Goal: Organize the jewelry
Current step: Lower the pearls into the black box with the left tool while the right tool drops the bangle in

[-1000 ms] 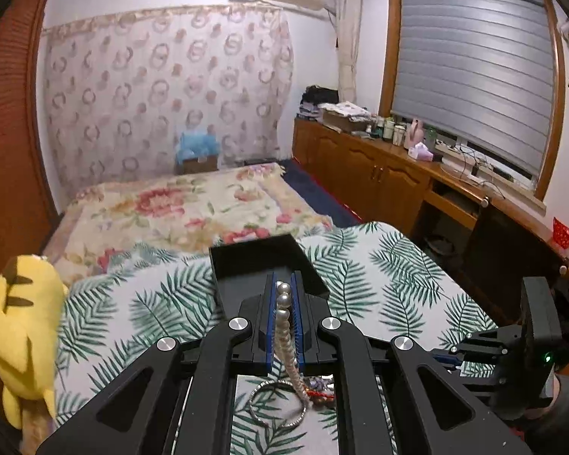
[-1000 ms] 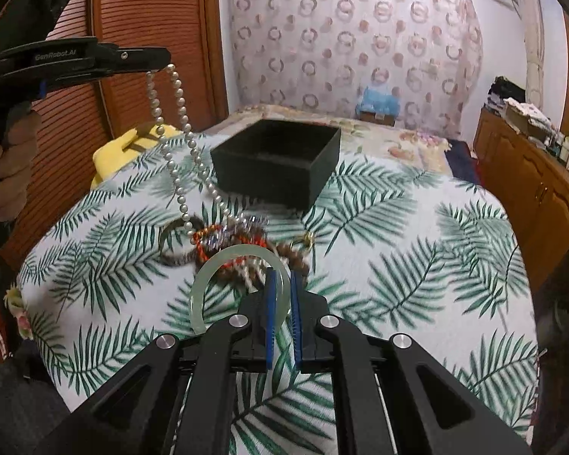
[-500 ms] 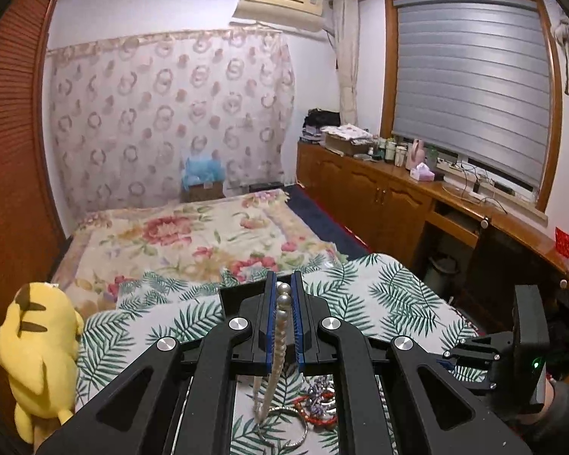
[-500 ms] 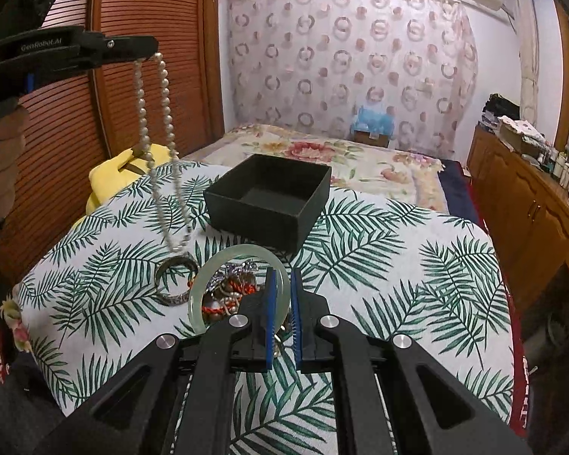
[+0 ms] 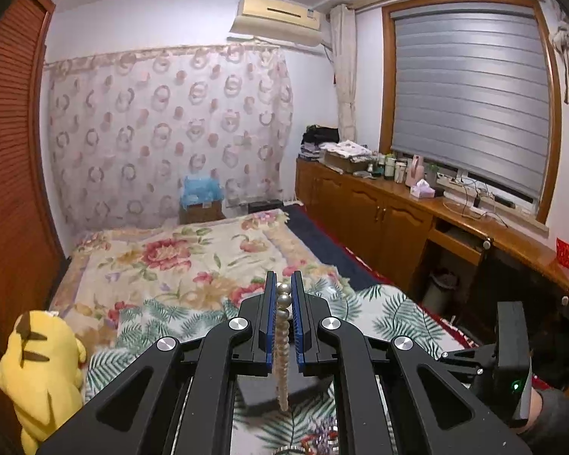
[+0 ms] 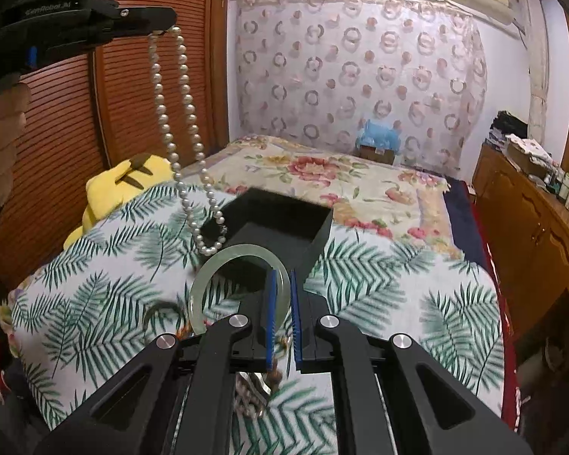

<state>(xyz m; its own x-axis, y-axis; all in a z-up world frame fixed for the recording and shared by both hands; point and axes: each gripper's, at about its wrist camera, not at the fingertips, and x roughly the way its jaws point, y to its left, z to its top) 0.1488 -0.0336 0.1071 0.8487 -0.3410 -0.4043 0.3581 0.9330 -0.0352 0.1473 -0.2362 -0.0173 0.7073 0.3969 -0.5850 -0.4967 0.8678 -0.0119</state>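
- Left gripper (image 5: 283,295): jaws pressed together on a pearl necklace (image 6: 186,140), pinched at the top of its loop; the two strands hang free and the bottom of the loop dangles just above the near left corner of the black box (image 6: 273,227).
- Right gripper (image 6: 282,295): jaws closed on the rim of a pale green bangle (image 6: 223,265), which stands upright on edge in front of the box.
- Necklace, handling: judged limp and fairly light; it likely swings with any hand motion. A pinch across one or two beads holds it, yet round smooth beads can slip, so the grip looks best seated between beads.
- Bangle, handling: judged rigid, smooth and probably brittle, like jade or glass. A grip across the rim is narrow, so the ring may pivot; it should be lowered, not dropped.
- Box: open-topped, on the leaf-print cloth (image 6: 379,276); the likely place for both pieces.
- Remaining jewelry (image 6: 254,394): a small heap on the cloth under the right gripper, partly hidden and blurred.
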